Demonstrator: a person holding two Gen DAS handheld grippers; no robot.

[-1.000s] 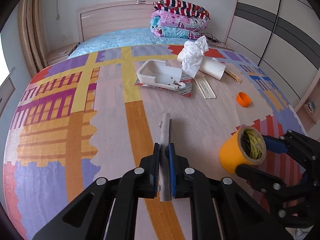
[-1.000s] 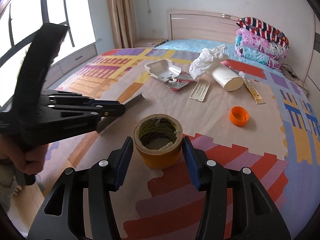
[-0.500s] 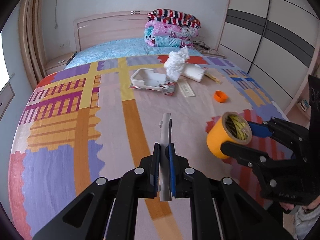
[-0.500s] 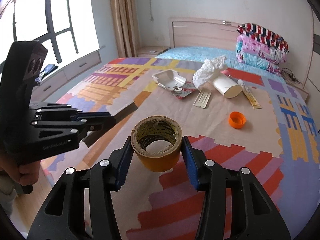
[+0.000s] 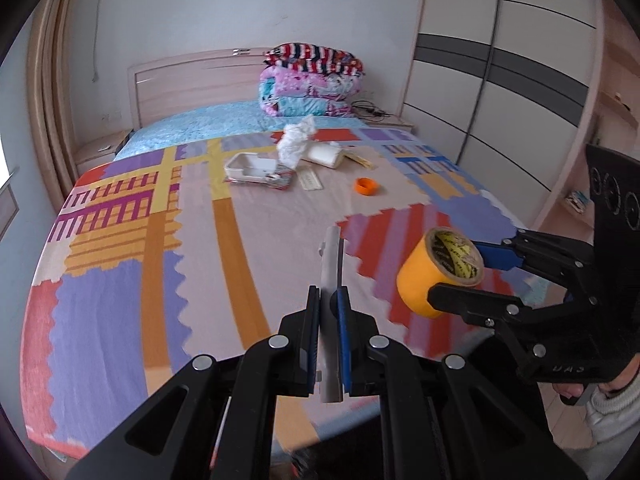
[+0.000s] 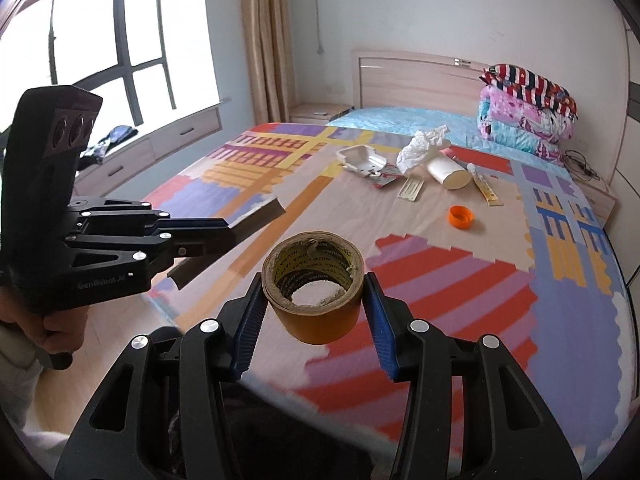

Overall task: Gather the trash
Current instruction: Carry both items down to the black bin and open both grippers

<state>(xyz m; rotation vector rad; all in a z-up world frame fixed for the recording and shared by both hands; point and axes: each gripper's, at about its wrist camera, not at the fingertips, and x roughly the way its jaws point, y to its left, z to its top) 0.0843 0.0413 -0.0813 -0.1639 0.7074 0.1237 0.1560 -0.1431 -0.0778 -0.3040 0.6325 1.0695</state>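
We hold an orange tape roll (image 6: 314, 295) pinched between the blue pads of our right gripper (image 6: 314, 300), lifted clear of the bed (image 6: 460, 280) near its foot, with the hollow core facing the camera. Our left gripper (image 5: 329, 322) has its jaws pressed together on a thin grey strip (image 5: 331, 280), which sticks out past the fingertips above the patterned bedspread. Farther up the bed lie an orange cap (image 6: 461, 216), a white tray (image 6: 362, 159), a crumpled tissue (image 6: 420, 148), a white cup (image 6: 448, 170) on its side and a tube (image 6: 484, 184), with folded blankets (image 6: 524, 112) stacked at the headboard.
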